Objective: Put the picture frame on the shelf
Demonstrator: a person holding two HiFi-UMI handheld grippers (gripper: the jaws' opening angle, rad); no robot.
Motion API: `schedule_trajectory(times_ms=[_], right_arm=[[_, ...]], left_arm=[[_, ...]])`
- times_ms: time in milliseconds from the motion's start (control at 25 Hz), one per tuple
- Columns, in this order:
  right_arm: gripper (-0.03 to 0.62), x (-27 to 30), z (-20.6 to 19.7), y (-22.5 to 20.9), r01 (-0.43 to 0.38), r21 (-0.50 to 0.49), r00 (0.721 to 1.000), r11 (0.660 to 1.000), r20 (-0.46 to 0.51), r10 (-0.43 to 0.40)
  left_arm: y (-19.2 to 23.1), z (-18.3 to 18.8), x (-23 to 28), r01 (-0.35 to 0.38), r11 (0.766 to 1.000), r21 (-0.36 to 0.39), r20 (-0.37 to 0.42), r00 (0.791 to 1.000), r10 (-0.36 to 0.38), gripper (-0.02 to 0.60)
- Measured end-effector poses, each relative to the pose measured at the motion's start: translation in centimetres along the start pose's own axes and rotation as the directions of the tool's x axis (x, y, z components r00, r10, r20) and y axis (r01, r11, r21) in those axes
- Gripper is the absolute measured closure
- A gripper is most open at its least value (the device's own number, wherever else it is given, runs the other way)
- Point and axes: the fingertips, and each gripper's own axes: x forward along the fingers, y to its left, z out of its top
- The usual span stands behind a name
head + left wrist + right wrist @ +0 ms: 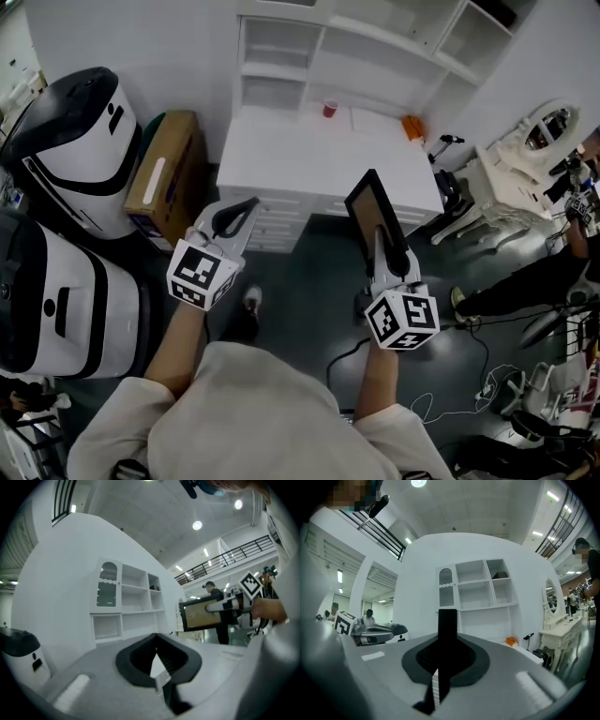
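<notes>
I hold two grippers above a dark floor, facing a white desk point(319, 159) with a white open shelf unit point(309, 56) standing on its back edge.

My right gripper point(379, 240) is clamped on the lower edge of a black-bordered rectangular picture frame point(370, 204). The frame stands upright in the air in front of the desk, well short of the shelf. The right gripper view shows the frame only edge-on, as a narrow black bar rising from between the closed jaws, with the shelf compartments behind it. The left gripper view shows what that one cannot: the frame's face, a tan picture inside the dark border.

My left gripper point(242, 208) is closed with nothing in it. In its own view the black jaws meet at the tips, and only white shows through the slit between them.

Only the head view shows the desk top, with a small red cup point(330, 110) and a small orange object point(413, 127) near the back. It also shows a brown cardboard box point(169, 173) left of the desk and two large white-and-black machines point(75, 150) at far left.
</notes>
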Motion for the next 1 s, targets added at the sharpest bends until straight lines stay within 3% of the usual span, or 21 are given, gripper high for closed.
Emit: schedule_trajectory(times_ms=[1000], right_arm=[[0.58, 16.8, 1.0, -7.5, 0.047, 0.024, 0.998, 0.999, -0.04, -0.046]], left_arm=[[10.1, -1.1, 16.2, 0.065, 0.997, -0.039, -0.023, 0.998, -0.066, 0.58]])
